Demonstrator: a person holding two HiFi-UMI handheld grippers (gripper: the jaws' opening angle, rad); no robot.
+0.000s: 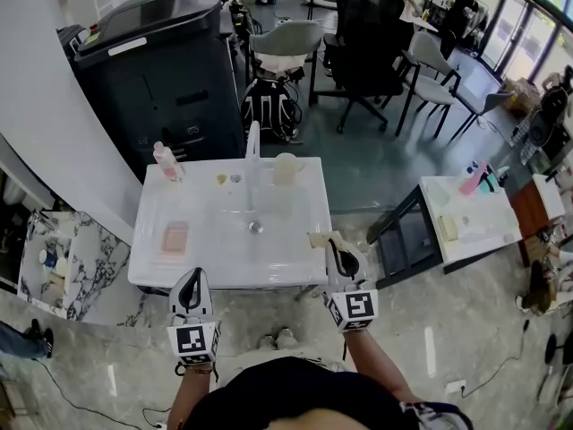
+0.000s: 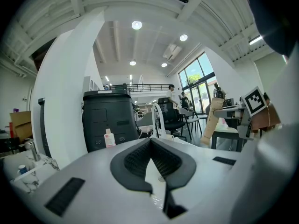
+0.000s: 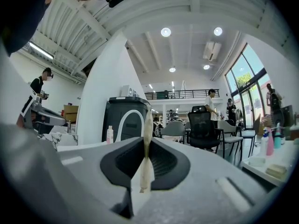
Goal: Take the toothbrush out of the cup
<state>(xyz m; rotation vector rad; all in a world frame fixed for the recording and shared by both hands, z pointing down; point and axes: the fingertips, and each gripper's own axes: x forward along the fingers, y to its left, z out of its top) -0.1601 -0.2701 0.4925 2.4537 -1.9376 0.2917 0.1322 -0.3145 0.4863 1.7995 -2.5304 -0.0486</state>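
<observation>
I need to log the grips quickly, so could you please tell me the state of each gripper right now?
Left gripper: closed, empty.
Right gripper: closed on a thin flat beige strip.

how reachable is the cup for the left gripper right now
Probably yes. The left gripper is empty, jaws together, at the near edge of the sink; the cup stands at the back, right of the faucet, with bare basin between. It would have to open and reach across.
</observation>
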